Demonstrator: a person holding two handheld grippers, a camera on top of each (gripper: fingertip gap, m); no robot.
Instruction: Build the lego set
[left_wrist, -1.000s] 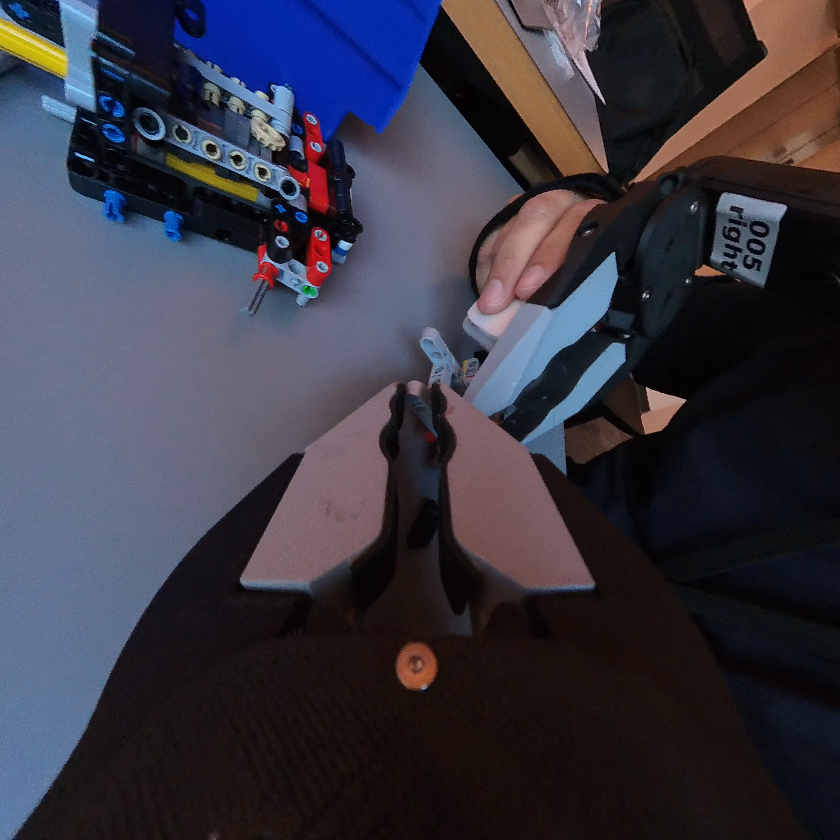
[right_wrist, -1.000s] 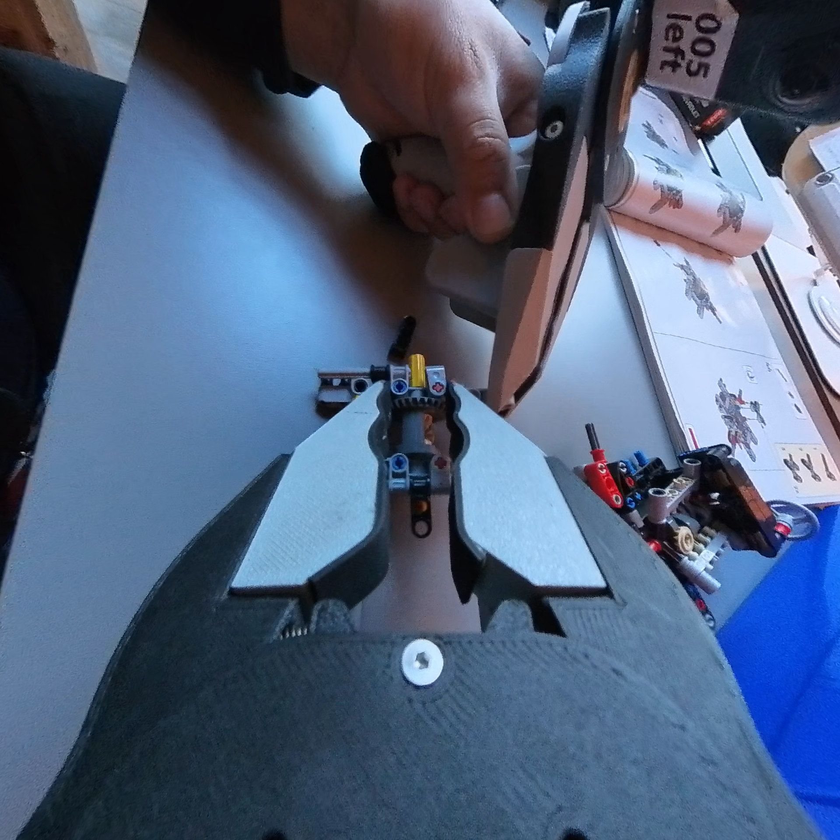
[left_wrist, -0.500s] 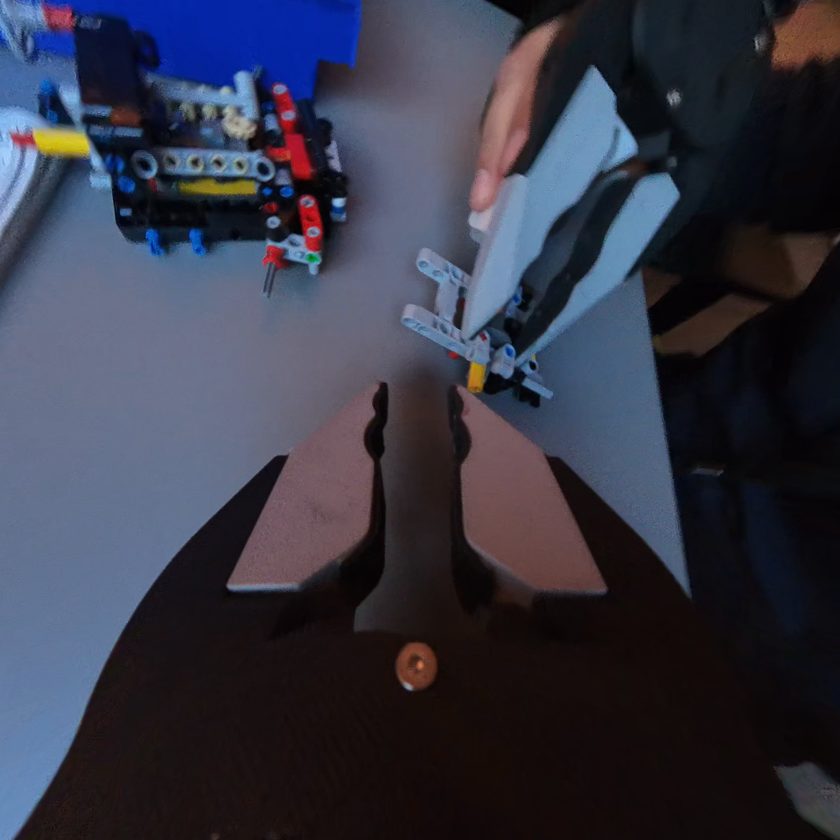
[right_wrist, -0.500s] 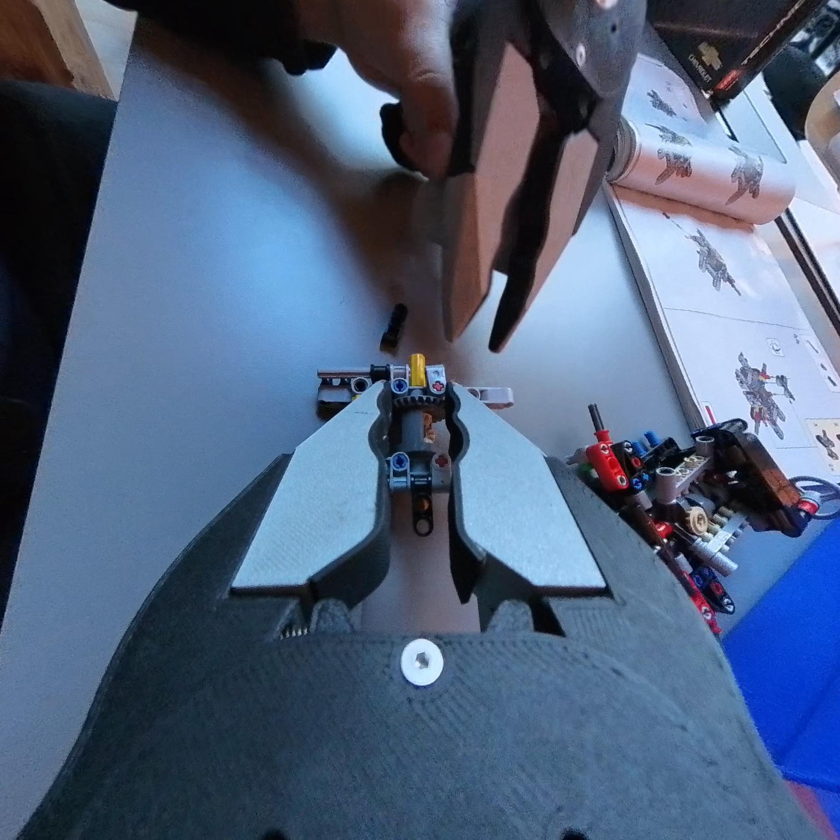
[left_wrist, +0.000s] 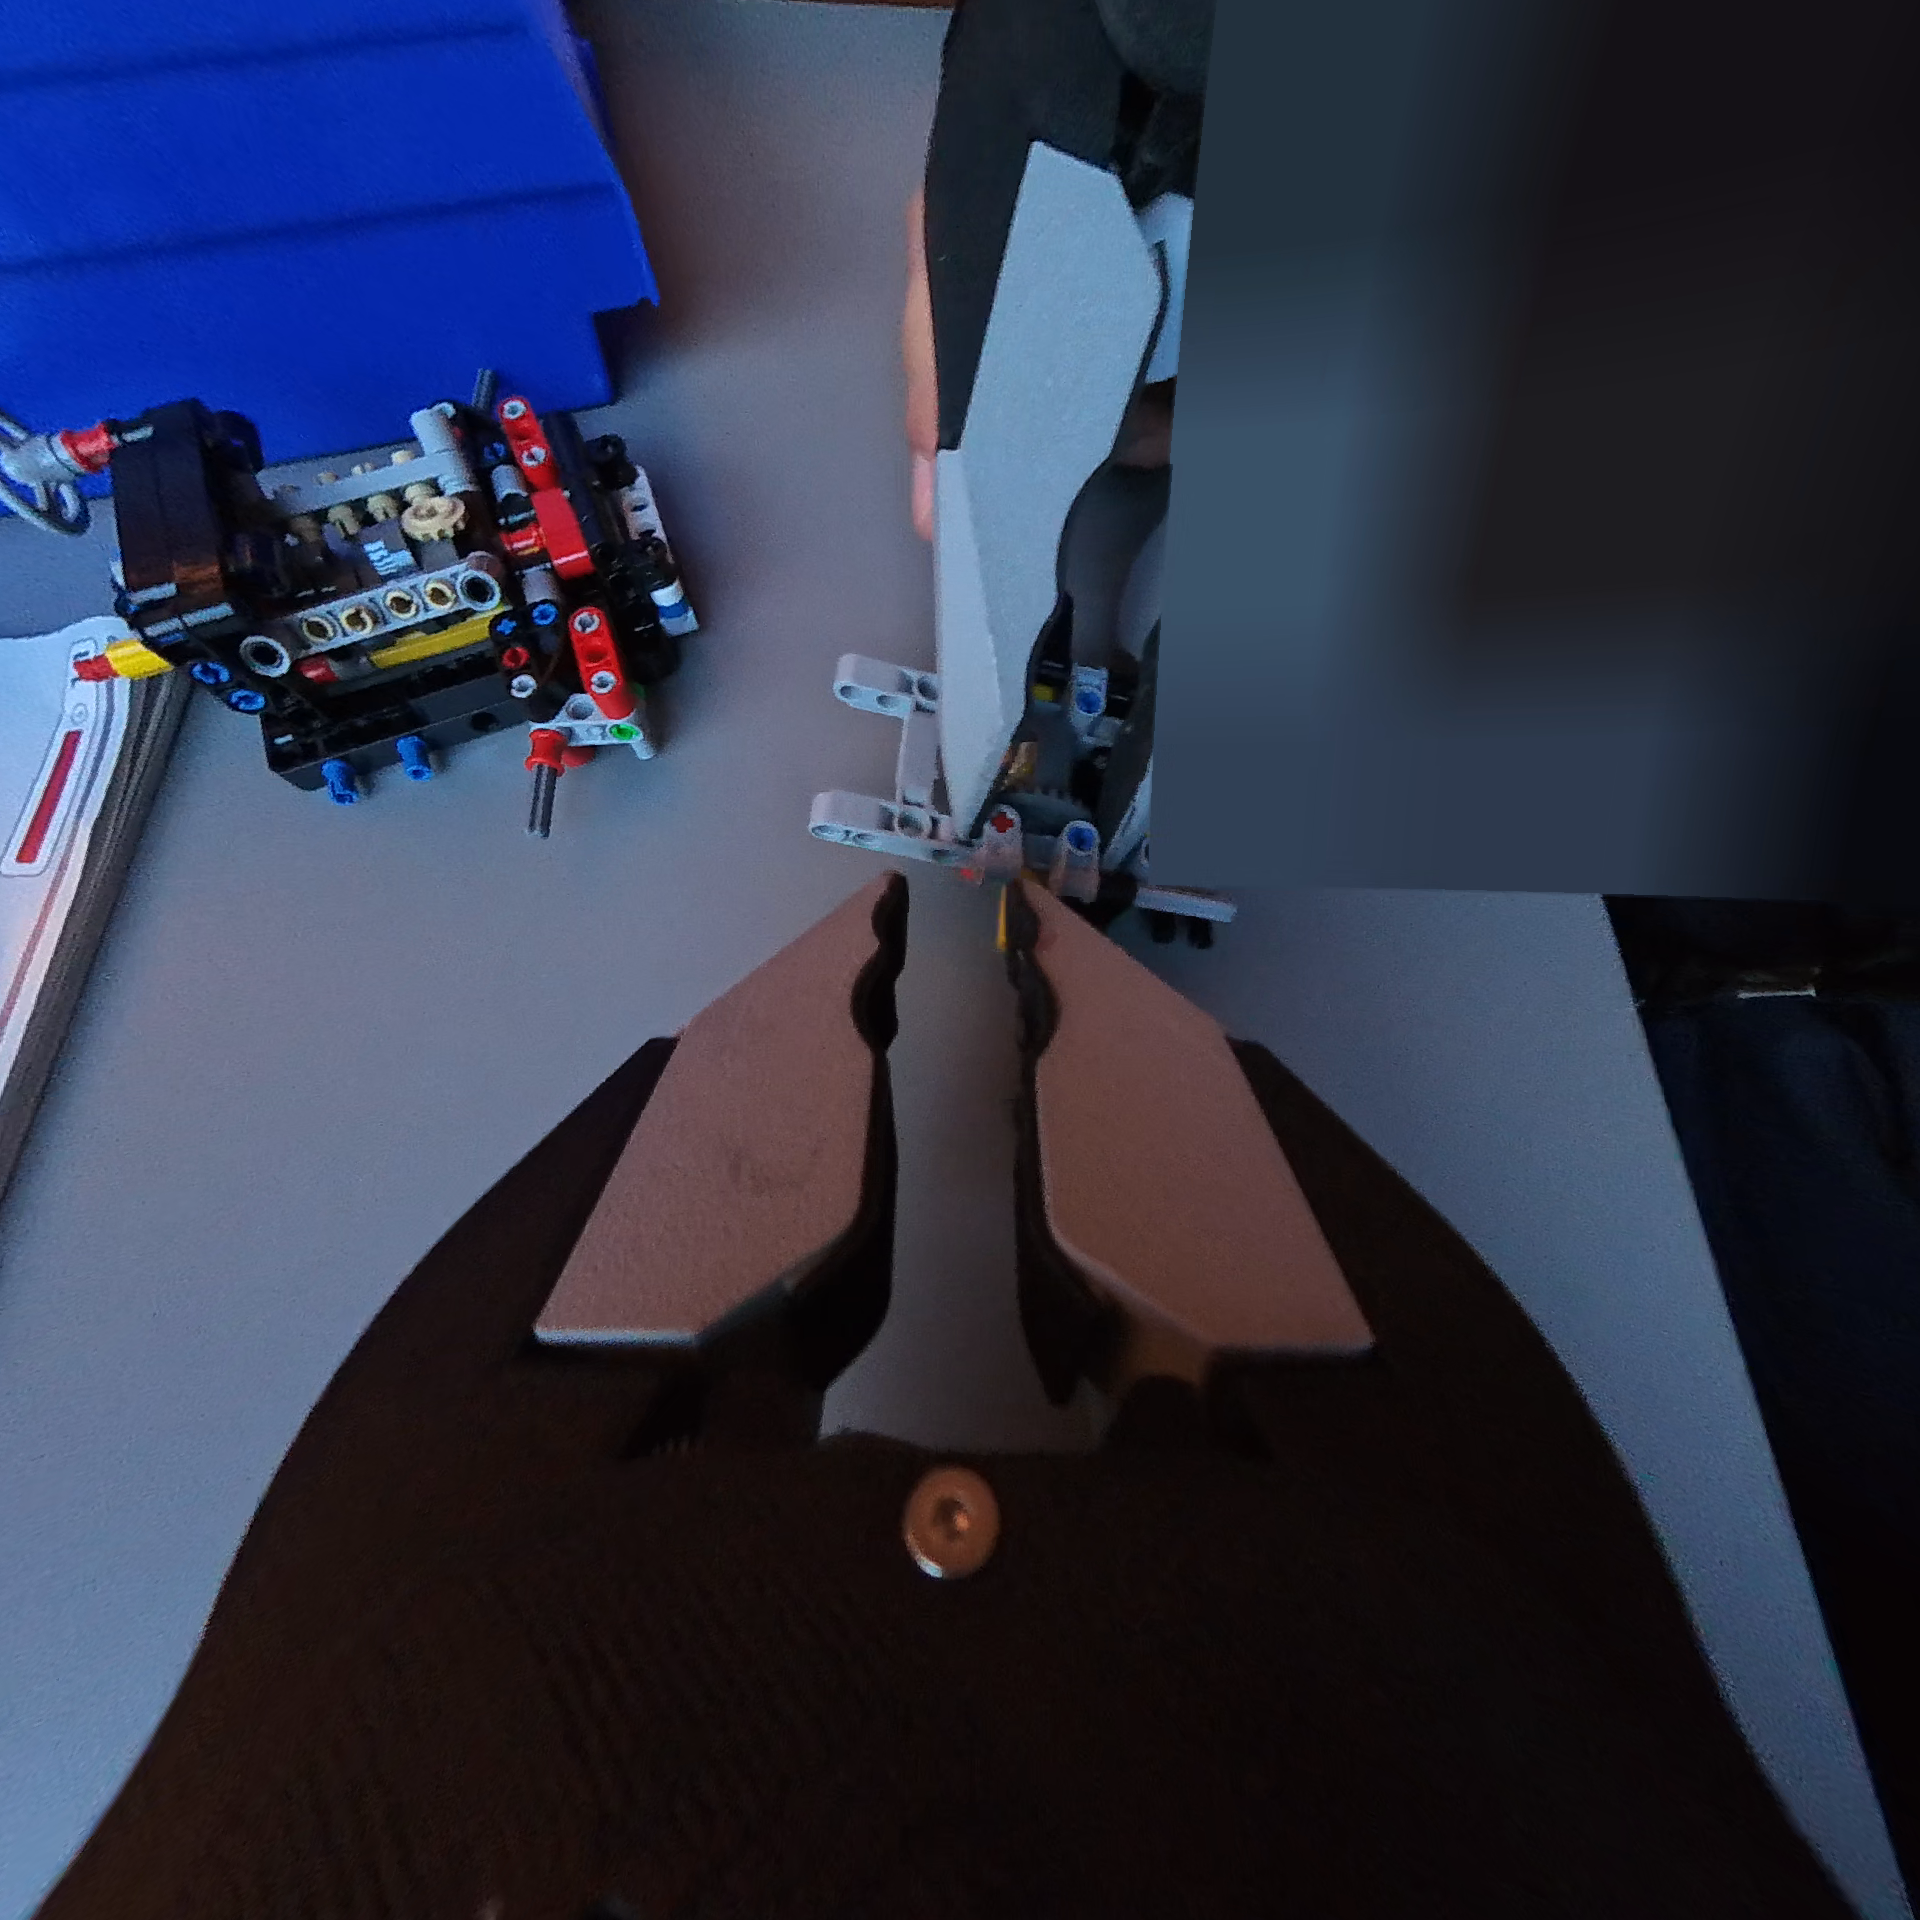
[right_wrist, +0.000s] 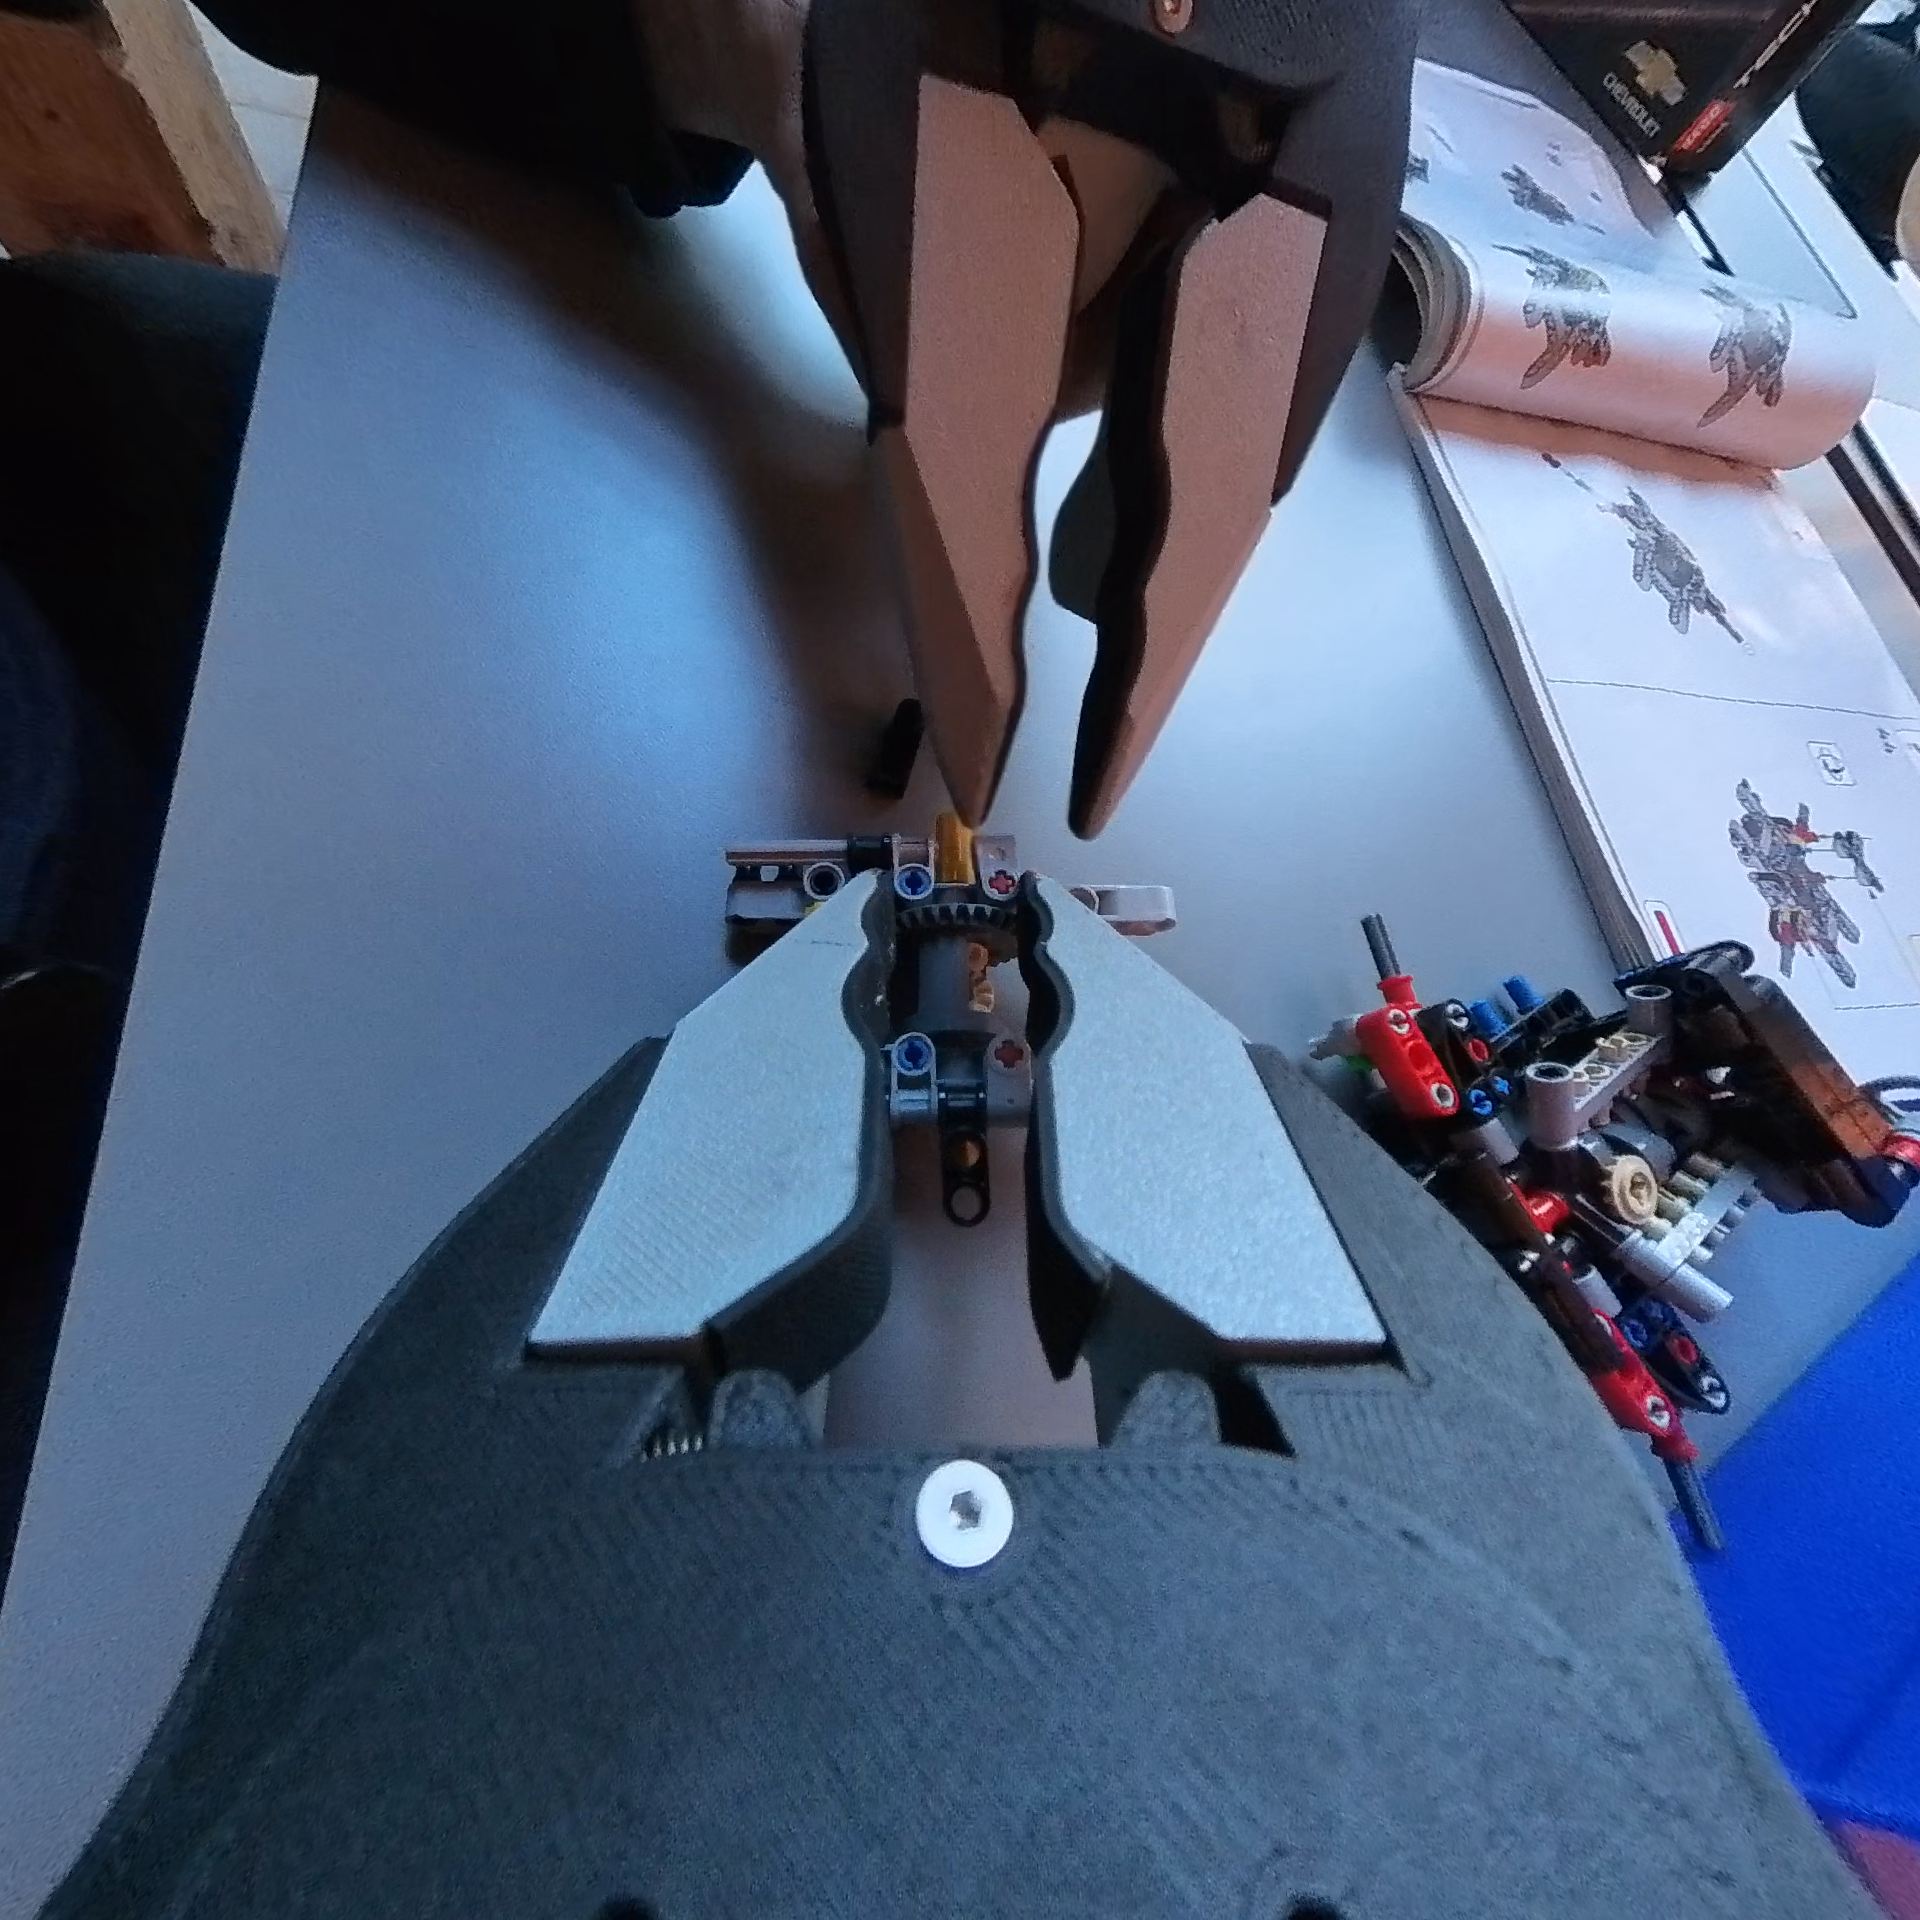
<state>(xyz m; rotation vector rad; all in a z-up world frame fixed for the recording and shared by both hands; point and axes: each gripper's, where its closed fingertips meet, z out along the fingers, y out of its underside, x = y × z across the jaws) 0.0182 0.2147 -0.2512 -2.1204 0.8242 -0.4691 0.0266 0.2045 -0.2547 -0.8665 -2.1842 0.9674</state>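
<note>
Grey gear block (right_wrist: 951, 997) sits on tabletop (right_wrist: 468, 675), clamped in right tongs (right_wrist: 951, 914). Left tongs (right_wrist: 1023, 826) part-open, empty, one tip at yellow axle (right_wrist: 951, 836). Risk: off-centre closing could skew axle or twist block.

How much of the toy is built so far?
One big brick model sits built beside the blue bin. The right hand-held gripper clamps a smaller gear piece. The left hand-held gripper, open, touches its yellow peg. The two parts remain unjoined.
</note>
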